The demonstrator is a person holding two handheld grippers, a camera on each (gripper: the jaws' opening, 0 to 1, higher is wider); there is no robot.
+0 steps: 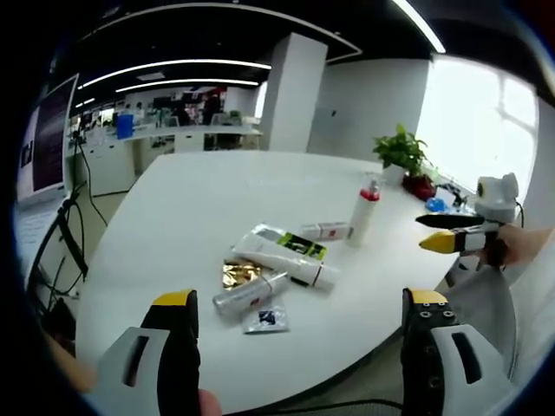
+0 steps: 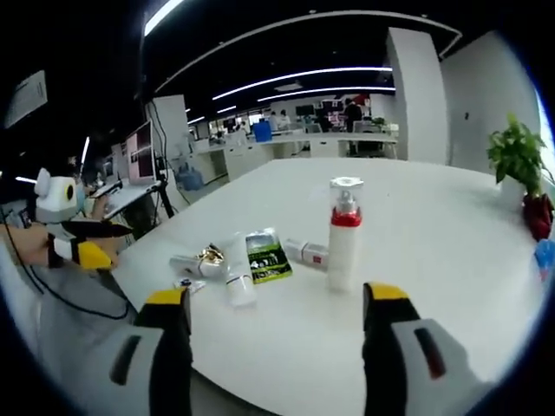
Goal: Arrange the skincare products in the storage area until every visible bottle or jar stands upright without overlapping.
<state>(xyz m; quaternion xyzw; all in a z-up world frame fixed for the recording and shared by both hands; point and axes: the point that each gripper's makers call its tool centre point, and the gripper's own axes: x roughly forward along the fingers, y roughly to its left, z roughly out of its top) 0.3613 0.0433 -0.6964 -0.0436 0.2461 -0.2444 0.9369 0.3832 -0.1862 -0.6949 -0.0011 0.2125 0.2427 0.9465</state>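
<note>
On a white round table (image 1: 191, 208) lie several skincare items. A white pump bottle with a red collar (image 1: 364, 212) (image 2: 343, 234) stands upright. A white tube with a green-black end (image 1: 286, 253) (image 2: 260, 257), a silver bottle (image 1: 250, 293) (image 2: 185, 264), a gold packet (image 1: 238, 275) (image 2: 211, 255), a small white-red box (image 1: 327, 230) (image 2: 308, 252) and a sachet (image 1: 265, 320) lie flat. My left gripper (image 1: 302, 303) is open above the near table edge. My right gripper (image 2: 275, 299) is open, short of the pump bottle. The right gripper's yellow-tipped fingers (image 1: 451, 234) enter the left gripper view from the right.
A potted green plant (image 1: 403, 156) (image 2: 518, 160) in a red pot stands at the table's far side. A monitor (image 1: 39, 139) and cables are off the table's side. Office desks (image 2: 303, 143) stand in the background. Bare tabletop surrounds the cluster.
</note>
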